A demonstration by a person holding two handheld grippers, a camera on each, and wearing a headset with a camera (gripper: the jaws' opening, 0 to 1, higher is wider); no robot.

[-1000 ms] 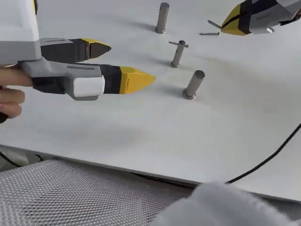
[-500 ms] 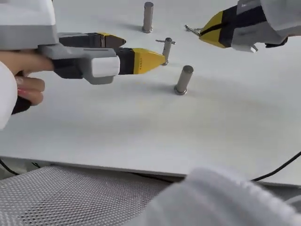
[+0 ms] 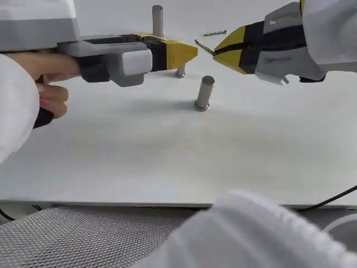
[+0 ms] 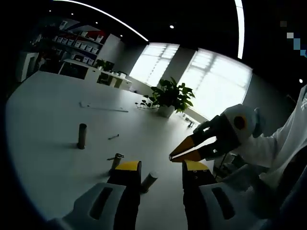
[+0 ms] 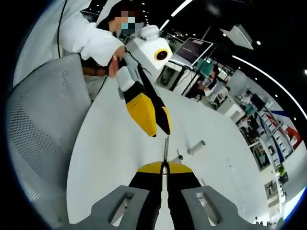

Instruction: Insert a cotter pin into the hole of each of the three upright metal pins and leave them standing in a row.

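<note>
White desk [image 3: 167,151] holds the nearest metal pin [image 3: 204,93] upright, with no cotter through it yet. Right claw [image 3: 216,51] pinches a cotter pin [image 3: 203,47] by one end (tip free for threading), while left claw [image 4: 161,165] hovers beside, jaws apart, probably to steady that pin.

We see the near pin [image 3: 204,93], the cottered middle pin [image 4: 115,163] and the far pin [image 3: 158,14] upright, a loose cotter pin [image 3: 215,33] flat, and a gripped cotter pin [image 3: 203,47] aloft.

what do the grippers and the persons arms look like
The left gripper and right gripper match: grey bodies, black jaws tapering to pointed yellow tips. The left one carries a white block on its side. The person wears white sleeves.
</note>
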